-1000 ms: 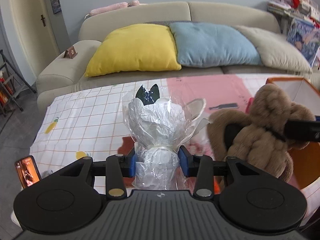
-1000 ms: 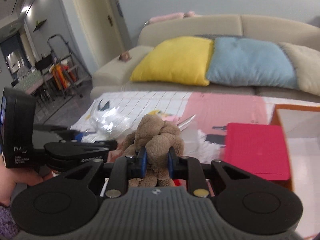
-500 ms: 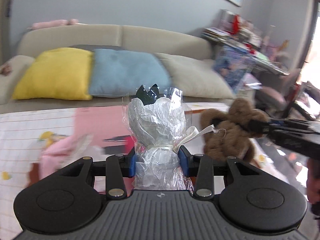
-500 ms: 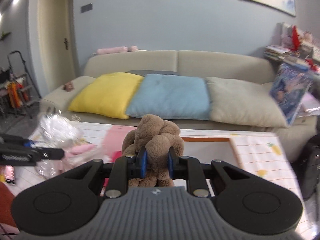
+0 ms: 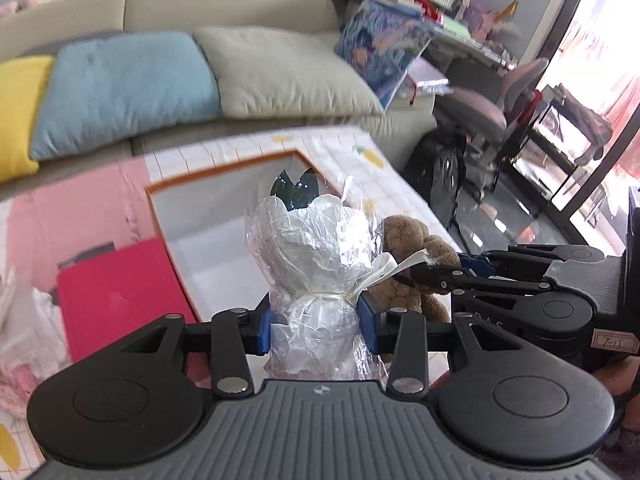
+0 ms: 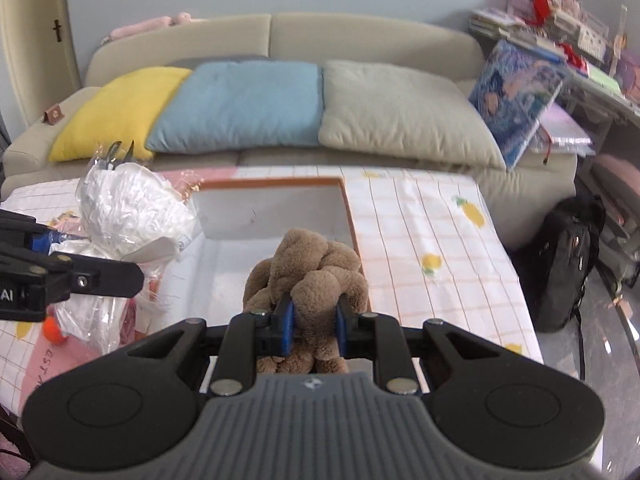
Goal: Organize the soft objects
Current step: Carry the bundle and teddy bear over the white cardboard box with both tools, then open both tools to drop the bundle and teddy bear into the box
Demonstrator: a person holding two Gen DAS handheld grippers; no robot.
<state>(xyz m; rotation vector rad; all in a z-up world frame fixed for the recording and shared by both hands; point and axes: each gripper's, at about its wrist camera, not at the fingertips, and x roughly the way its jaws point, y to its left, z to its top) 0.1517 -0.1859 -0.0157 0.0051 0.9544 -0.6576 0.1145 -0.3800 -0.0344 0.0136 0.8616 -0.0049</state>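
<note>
My left gripper (image 5: pixel 316 326) is shut on a soft toy wrapped in clear crinkled plastic (image 5: pixel 316 256), tied with a white ribbon, held upright above the orange-rimmed box (image 5: pixel 224 168). The wrapped toy also shows at the left of the right wrist view (image 6: pixel 128 208). My right gripper (image 6: pixel 314 326) is shut on a brown plush toy (image 6: pixel 308 272), held over the near right part of the same box (image 6: pixel 346 208). The plush also shows in the left wrist view (image 5: pixel 412 248), just right of the wrapped toy.
A red lid or book (image 5: pixel 116 292) lies left of the box on the pink and checked tablecloth (image 6: pixel 424 232). More plastic-wrapped things (image 5: pixel 20 340) lie at the table's left. A sofa with yellow, blue (image 6: pixel 240 104) and beige cushions stands behind. A black bag (image 6: pixel 568 264) sits on the floor, right.
Both grippers have swung right with their toys and now hold them over the orange-rimmed box. The views tilt down toward the box. Both grips are unchanged.
</note>
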